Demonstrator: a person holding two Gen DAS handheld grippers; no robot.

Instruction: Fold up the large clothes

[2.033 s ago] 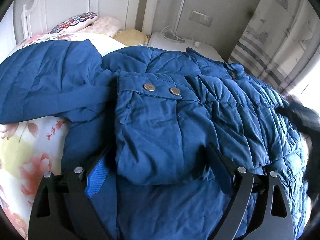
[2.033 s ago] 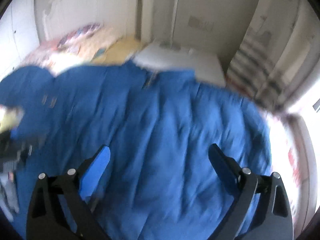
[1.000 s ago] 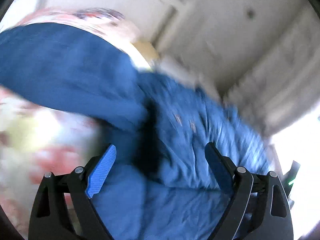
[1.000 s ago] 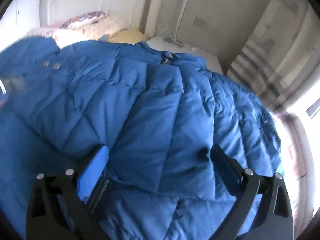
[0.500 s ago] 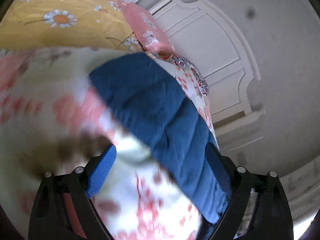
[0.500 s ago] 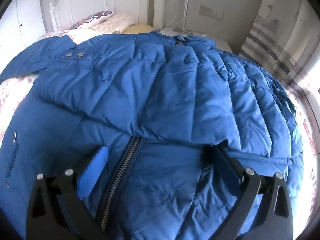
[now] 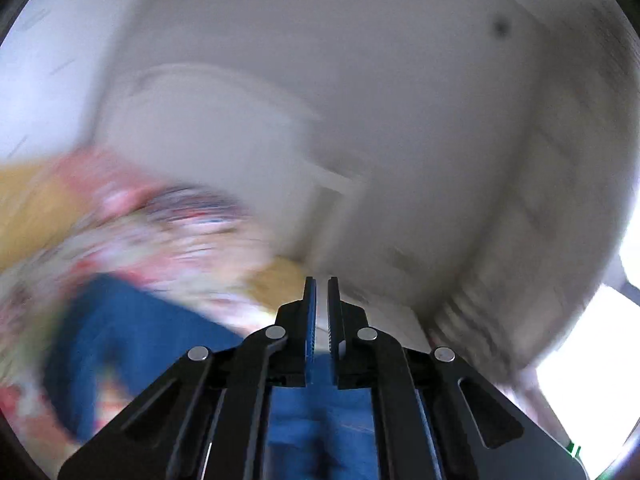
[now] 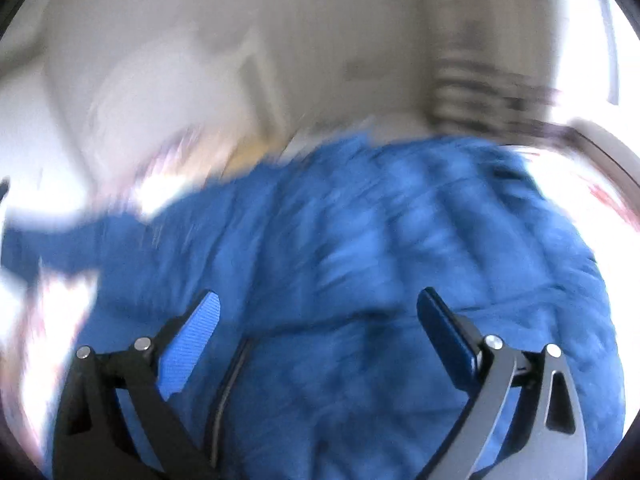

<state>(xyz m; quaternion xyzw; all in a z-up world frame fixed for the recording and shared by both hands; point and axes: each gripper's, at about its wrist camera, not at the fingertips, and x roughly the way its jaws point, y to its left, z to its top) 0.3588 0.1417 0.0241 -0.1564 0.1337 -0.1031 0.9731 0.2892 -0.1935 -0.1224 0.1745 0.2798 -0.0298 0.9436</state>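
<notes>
The left wrist view tilts up toward the headboard [image 7: 224, 128]. The right wrist view looks down, close over the blue coat [image 8: 360, 260]. Both share the coat.

home bedroom: white headboard [image 7: 224, 128], floral bedding [image 7: 132, 240]

Headboard [image 7: 224, 132]: white and panelled, blurring across the left wrist view behind the bedding.
Pillows [image 7: 188, 204]: a patterned one lying against the headboard, a yellow one [image 7: 276, 280] showing just beside it.
Bedsheet [image 7: 132, 248]: floral, pink and red on white, smearing with the camera's motion.
Curtain [image 8: 480, 92]: striped, hanging at the right by a bright window [image 7: 592, 360].
Wall [image 7: 400, 80]: plain grey, filling the upper frame.
</notes>
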